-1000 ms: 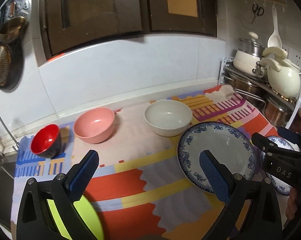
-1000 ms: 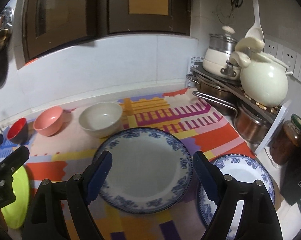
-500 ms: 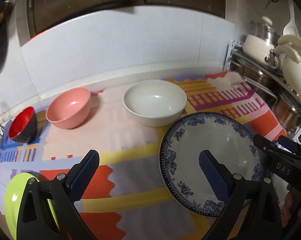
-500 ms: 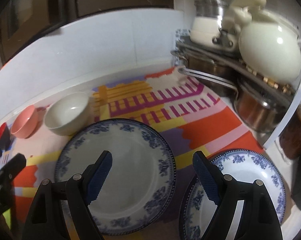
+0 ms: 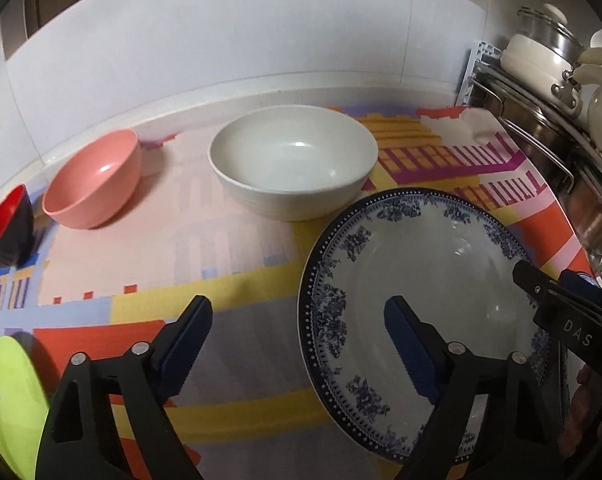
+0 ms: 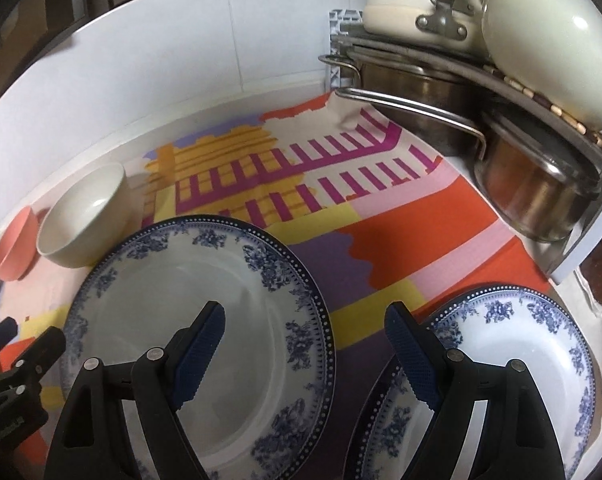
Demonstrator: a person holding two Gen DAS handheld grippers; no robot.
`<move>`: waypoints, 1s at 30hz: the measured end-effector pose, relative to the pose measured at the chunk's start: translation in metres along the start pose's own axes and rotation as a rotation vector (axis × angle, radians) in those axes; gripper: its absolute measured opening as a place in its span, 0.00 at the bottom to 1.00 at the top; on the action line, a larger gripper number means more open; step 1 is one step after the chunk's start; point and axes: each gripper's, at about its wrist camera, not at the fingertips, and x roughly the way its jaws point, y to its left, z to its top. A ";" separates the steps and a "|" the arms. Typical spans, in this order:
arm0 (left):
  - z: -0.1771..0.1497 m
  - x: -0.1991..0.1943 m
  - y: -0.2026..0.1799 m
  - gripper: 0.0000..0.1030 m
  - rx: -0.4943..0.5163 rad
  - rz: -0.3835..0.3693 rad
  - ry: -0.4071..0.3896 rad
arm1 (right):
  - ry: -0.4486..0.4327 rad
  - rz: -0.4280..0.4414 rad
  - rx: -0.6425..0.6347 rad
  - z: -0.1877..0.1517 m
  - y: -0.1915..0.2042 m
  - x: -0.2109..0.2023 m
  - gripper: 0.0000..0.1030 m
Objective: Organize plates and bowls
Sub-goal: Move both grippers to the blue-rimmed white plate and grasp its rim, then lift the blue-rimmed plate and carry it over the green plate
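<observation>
Item: large plate point(image 5: 429, 280), blue floral rim, on the patterned mat point(image 5: 237, 240) toward the counter's right end, well clear of the back edge. I judge it ceramic: stiff, fairly heavy, glazed and slippery, chips if knocked. Best hold is the rim, one pad above, one beneath.

Item: second plate point(image 6: 533, 344), same pattern, at the counter's right front corner.

Bowls along the back edge: white bowl point(image 5: 293, 168), pink bowl point(image 5: 95, 180), red bowl point(image 5: 5, 228).

Left gripper point(image 5: 297, 344): jaws closing, nothing pinched, the large plate's left rim between them. Right gripper point(image 6: 305, 352): wide, empty, over the gap between plates.
</observation>
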 end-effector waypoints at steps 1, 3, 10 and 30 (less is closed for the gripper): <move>0.000 0.002 -0.001 0.85 0.002 -0.001 0.005 | 0.004 0.000 0.002 0.000 -0.001 0.002 0.80; -0.001 0.007 -0.001 0.82 0.011 -0.005 0.019 | 0.018 0.006 0.005 0.000 -0.001 0.006 0.79; -0.001 0.016 -0.003 0.67 0.011 -0.034 0.058 | 0.066 0.011 -0.005 -0.004 0.000 0.021 0.71; -0.002 0.023 -0.010 0.35 0.034 -0.063 0.095 | 0.062 0.009 -0.053 0.000 0.006 0.023 0.39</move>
